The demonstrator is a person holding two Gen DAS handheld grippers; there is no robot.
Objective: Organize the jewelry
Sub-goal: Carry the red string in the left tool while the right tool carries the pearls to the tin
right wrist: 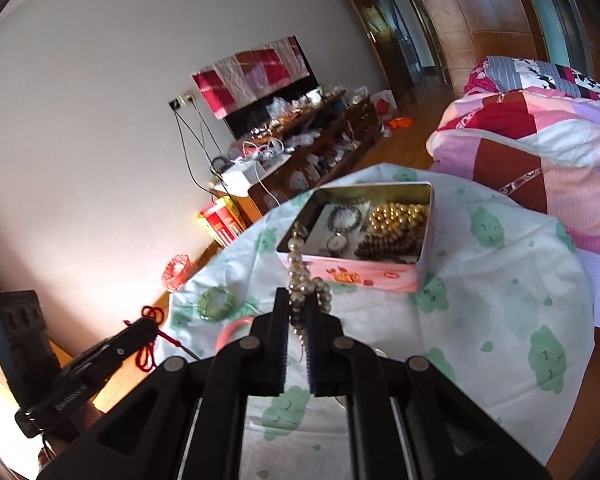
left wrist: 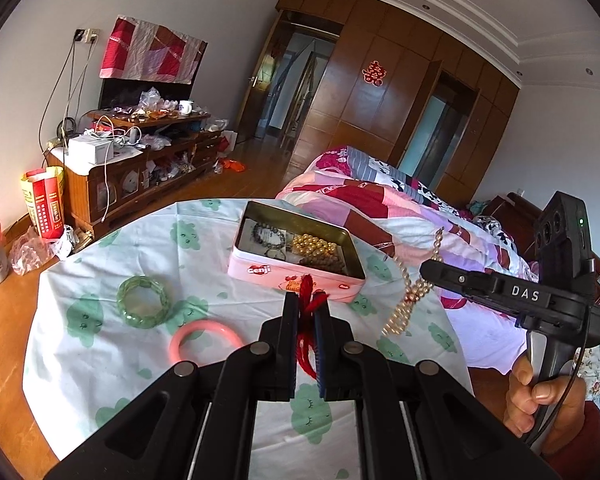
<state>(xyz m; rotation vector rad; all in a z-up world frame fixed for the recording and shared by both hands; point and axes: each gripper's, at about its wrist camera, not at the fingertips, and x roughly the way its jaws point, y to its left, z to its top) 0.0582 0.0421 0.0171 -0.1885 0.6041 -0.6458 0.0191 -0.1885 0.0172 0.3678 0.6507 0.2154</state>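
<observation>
The left gripper pinches a red knotted cord between its fingers. The right gripper clamps a pearl strand, both held just short of the pink tin.

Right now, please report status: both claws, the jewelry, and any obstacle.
Left claw shut on red knotted cord. Right claw shut on pale pearl bead strand, hanging. Pink open tin box ahead, path clear.
</observation>
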